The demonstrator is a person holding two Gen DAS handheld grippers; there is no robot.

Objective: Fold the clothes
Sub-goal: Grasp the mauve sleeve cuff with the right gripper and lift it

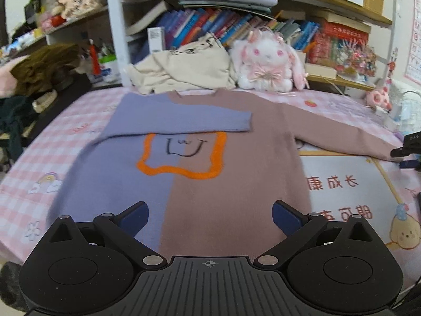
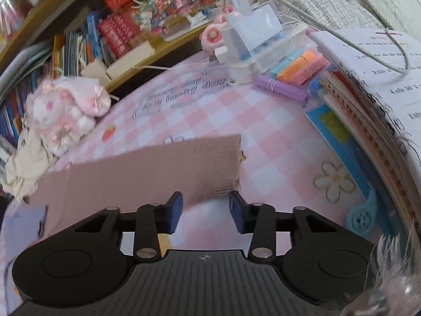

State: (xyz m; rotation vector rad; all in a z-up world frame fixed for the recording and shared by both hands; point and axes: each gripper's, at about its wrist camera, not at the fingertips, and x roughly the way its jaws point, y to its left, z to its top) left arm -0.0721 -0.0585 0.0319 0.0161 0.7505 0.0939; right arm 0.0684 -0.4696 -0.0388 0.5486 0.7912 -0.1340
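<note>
A half-purple, half-mauve sweater [image 1: 184, 192] with an orange-outlined face lies flat on the pink checked cloth [image 1: 23, 163]. Its purple sleeve [image 1: 181, 121] is folded across the chest. Its mauve sleeve [image 1: 339, 134] stretches out to the right. My left gripper [image 1: 209, 217] is open and empty above the sweater's lower hem. My right gripper [image 2: 205, 208] is open, its fingers straddling the cuff end of the mauve sleeve [image 2: 147, 173] without clamping it. The right gripper's tip also shows in the left wrist view at the far right edge [image 1: 407, 152].
A cream garment [image 1: 184, 71] and a plush rabbit [image 1: 265, 63] sit behind the sweater against a bookshelf [image 1: 236, 23]. A printed white sheet [image 1: 347, 184] lies right of the sweater. A stack of books and papers [image 2: 368, 110], coloured sticks [image 2: 300, 65] and a charger [image 2: 236, 50] crowd the right side.
</note>
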